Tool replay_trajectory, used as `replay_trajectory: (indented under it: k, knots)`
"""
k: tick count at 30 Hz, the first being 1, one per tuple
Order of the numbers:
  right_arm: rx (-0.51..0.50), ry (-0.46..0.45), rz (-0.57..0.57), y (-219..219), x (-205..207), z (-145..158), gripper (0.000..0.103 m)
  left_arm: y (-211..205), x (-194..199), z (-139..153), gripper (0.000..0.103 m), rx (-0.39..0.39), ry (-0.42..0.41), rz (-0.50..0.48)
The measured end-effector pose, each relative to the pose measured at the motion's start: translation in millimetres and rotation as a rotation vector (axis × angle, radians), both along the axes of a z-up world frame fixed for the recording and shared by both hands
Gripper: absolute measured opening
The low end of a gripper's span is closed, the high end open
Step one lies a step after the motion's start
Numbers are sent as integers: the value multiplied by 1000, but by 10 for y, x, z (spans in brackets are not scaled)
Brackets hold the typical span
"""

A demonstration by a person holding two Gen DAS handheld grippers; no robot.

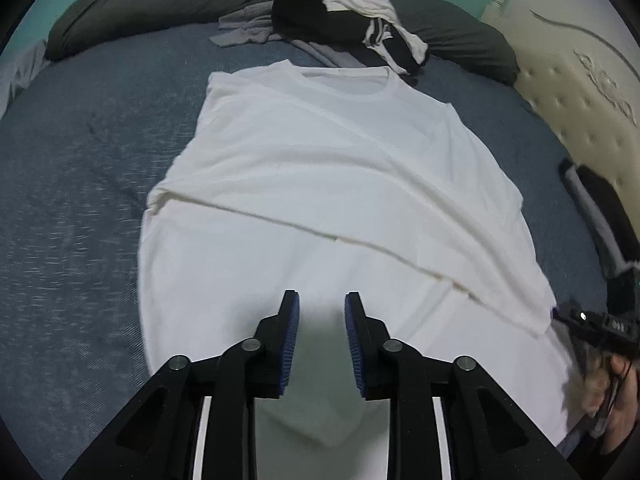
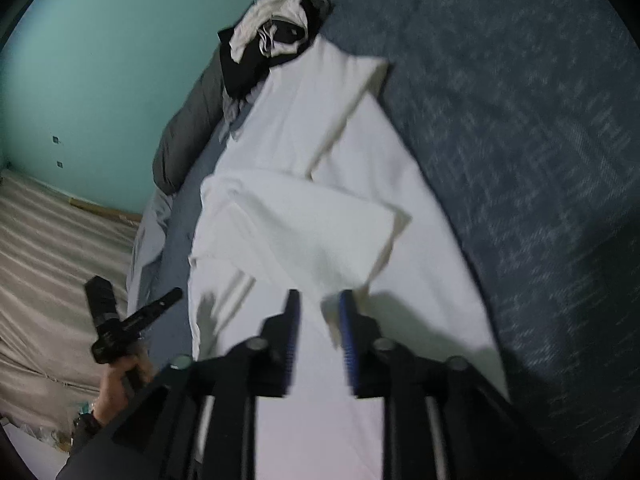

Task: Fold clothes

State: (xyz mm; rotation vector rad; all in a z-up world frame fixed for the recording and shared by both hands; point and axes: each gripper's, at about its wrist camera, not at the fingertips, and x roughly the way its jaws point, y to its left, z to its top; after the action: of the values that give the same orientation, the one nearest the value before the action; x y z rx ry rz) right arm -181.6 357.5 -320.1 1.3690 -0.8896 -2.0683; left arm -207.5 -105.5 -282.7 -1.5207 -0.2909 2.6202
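A white T-shirt lies spread flat on the blue bed cover, its collar at the far end and its hem nearest the camera. One side of the shirt is folded over the body, leaving a long slanting crease across the middle.

The left gripper hangs over the hem end of the shirt. Its jaws stand apart with a clear gap between the blue pads, and nothing lies between them; only bare white cloth shows through the gap. Whether the tips touch the shirt cannot be told.

The right gripper sits over the shirt's side, and its view is blurred. Its jaws also stand apart. A corner of the folded flap reaches right up to the right-hand pad, but the blur hides whether the cloth is caught, so its hold cannot be told.

Beyond the collar sits a heap of black and white clothes, with a grey garment just beside it, both against a long dark bolster along the far edge of the bed. To the right of the shirt stands a cream padded headboard. In the right wrist view a hand grips the handle of the left gripper, beside the shirt's edge.
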Motion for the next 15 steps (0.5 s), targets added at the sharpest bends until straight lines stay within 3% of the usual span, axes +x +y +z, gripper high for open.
replay_trajectory:
  k: [3,6,15]
  knots:
    - [6,13,-15,34,-50,31,24,101,-160,-85,30,3,-17,1]
    - [-2,-1,-35,87,-128,-25,27,202,-321,-170,39,5,-35,1]
    - [26,-1,-98,211,-431,-81,37,249,-501,-374,39,80,-82,77]
